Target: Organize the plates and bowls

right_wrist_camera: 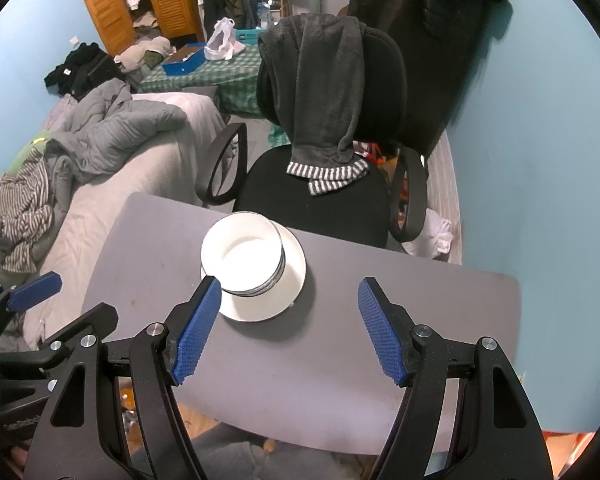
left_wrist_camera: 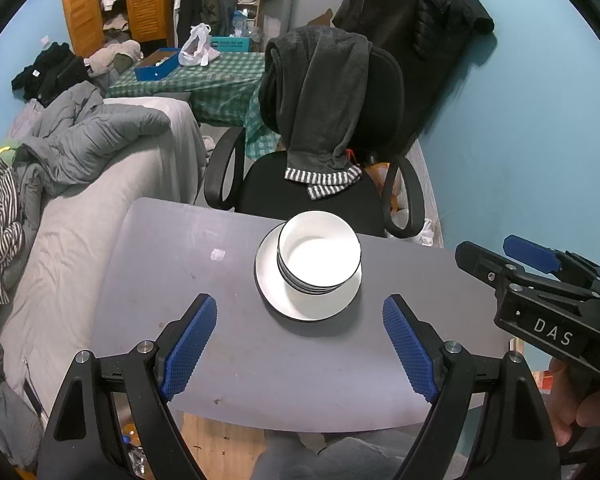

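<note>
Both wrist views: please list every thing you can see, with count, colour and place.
bowls: a stack, exact count unclear, white with dark rims, on the plate
plate: one, white, far middle of the table
table: one, grey, in front of both grippers
office chair: one, black, behind the table
garment: one, dark grey with striped cuffs, over the chair back
bed: one, grey sheet, left of the table
quilted jacket: one, grey, on the bed
left gripper: one, black with blue pads, open, empty
right gripper: one, black with blue pads, open, empty
</note>
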Demonstrator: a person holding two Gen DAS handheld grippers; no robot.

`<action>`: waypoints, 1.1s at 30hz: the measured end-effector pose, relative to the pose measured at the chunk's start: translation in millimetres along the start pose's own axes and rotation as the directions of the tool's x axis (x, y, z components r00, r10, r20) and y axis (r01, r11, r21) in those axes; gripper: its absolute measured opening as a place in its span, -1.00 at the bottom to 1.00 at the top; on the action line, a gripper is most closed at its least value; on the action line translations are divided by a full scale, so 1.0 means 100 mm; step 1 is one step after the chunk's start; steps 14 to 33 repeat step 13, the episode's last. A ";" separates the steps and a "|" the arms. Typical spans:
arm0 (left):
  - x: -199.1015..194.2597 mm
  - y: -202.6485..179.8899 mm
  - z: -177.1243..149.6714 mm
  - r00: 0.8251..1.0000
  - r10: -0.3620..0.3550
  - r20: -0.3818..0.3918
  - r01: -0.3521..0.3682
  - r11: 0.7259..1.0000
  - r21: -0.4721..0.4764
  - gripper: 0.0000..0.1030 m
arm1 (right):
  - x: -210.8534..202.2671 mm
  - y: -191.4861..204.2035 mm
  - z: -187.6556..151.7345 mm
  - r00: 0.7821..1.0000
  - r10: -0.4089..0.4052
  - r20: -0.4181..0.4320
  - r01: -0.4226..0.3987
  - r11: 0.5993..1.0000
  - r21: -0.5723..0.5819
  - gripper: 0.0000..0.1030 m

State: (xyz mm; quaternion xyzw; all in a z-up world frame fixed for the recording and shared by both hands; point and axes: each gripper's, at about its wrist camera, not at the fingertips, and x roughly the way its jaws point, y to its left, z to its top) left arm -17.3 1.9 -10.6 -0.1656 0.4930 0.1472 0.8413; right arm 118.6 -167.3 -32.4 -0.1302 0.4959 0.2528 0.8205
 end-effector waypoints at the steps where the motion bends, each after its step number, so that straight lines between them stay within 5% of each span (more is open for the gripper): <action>1: 0.00 0.00 0.00 1.000 -0.001 -0.001 0.001 1.000 -0.002 0.71 | 0.00 0.01 -0.01 1.000 0.000 -0.002 0.000 1.000 0.001 0.37; 33: -0.02 -0.05 -0.03 1.000 -0.004 0.011 0.004 1.000 0.001 0.72 | 0.00 -0.03 -0.02 1.000 0.001 -0.004 -0.001 1.000 0.004 0.37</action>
